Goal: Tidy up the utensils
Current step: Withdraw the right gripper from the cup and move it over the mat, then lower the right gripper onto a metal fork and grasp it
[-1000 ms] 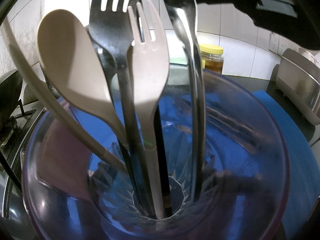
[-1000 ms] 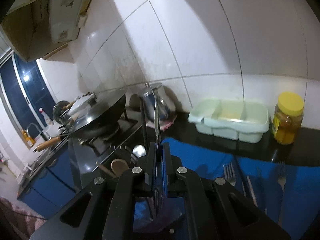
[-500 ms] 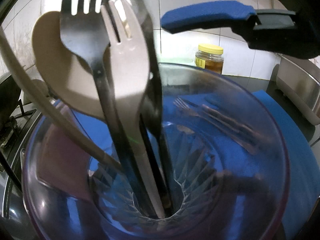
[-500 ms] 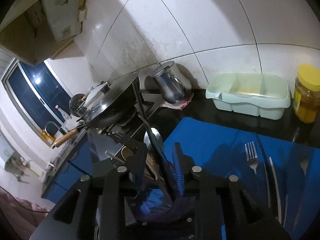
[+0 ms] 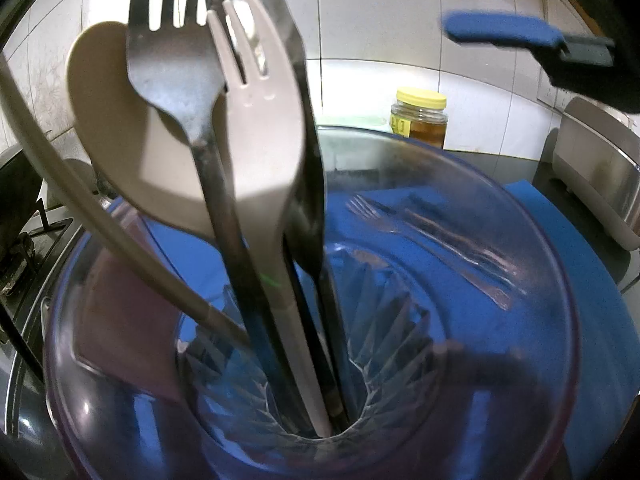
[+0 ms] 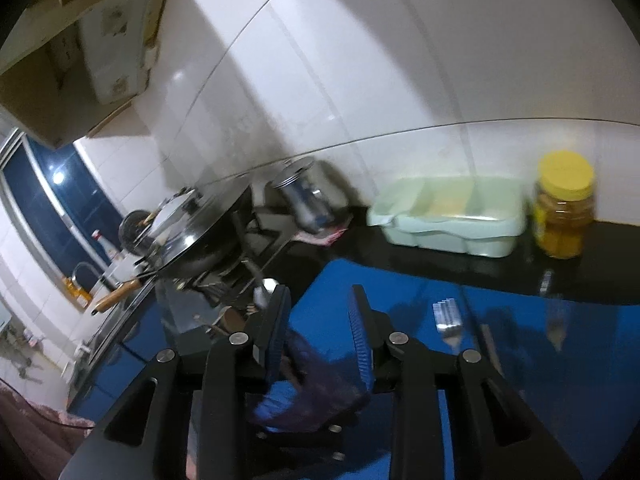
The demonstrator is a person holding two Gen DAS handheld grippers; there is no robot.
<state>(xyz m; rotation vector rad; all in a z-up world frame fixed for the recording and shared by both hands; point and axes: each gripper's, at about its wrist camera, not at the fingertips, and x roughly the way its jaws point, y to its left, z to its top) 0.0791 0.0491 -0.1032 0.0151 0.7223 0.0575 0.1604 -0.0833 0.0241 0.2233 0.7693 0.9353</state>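
Standing in the cup (image 5: 520, 280), a beige spoon (image 5: 108, 120), two forks (image 5: 172, 76) lean toward eleven o'clock. Right gripper (image 6: 320, 336), fingers just spreading, holds nothing; left gripper clamps the cup.

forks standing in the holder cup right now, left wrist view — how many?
2. A metal fork beside a beige plastic fork, both upright in the clear cup, tines up. Overlapping handles may hide another.
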